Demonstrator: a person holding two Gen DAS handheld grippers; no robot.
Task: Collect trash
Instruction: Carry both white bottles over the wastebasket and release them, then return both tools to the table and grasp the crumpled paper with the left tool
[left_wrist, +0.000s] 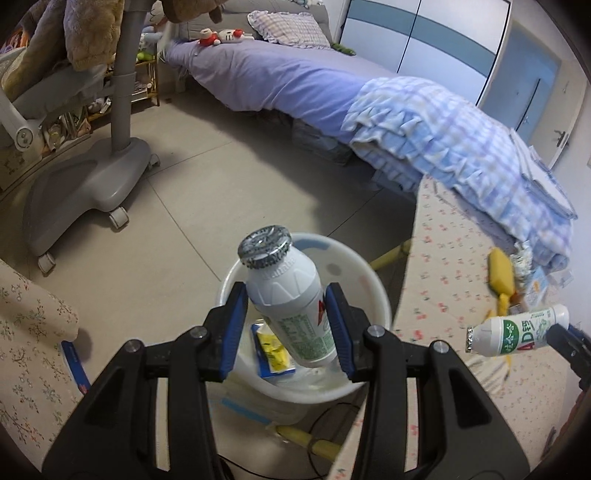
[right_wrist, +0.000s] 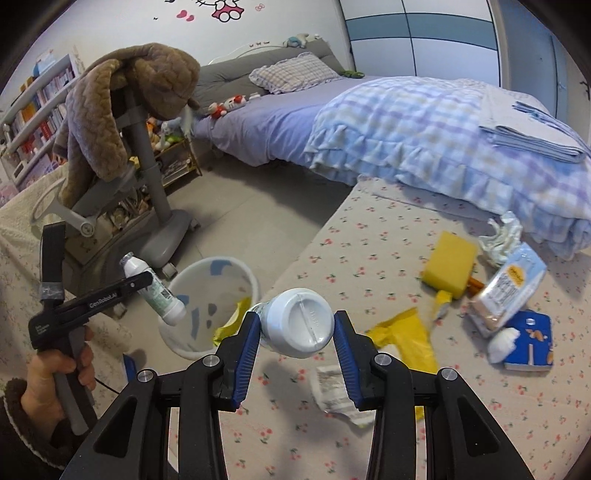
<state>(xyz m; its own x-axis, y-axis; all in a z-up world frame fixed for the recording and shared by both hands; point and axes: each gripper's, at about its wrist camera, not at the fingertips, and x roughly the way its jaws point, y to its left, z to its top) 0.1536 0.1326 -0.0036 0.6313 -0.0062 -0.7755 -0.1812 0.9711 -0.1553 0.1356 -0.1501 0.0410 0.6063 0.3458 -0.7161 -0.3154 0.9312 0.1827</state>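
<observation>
My left gripper (left_wrist: 286, 325) is shut on a white drink bottle (left_wrist: 291, 302) with a foil cap, held upright over the white trash bin (left_wrist: 380, 295). The bin holds a blue and yellow packet (left_wrist: 273, 354). My right gripper (right_wrist: 295, 332) is shut on a second white bottle (right_wrist: 299, 323), base toward the camera, above the floral sheet's edge. That bottle also shows in the left wrist view (left_wrist: 517, 332). The left gripper (right_wrist: 147, 282) with its bottle (right_wrist: 153, 288) hangs over the bin (right_wrist: 177, 291) in the right wrist view.
Trash lies on the floral sheet (right_wrist: 369, 236): a yellow sponge (right_wrist: 450, 264), yellow wrapper (right_wrist: 406, 332), crumpled tissue (right_wrist: 502, 236), snack bag (right_wrist: 509, 291), blue packet (right_wrist: 532, 339) and paper scrap (right_wrist: 332, 391). A grey wheeled chair base (left_wrist: 85, 188) stands left of the bin.
</observation>
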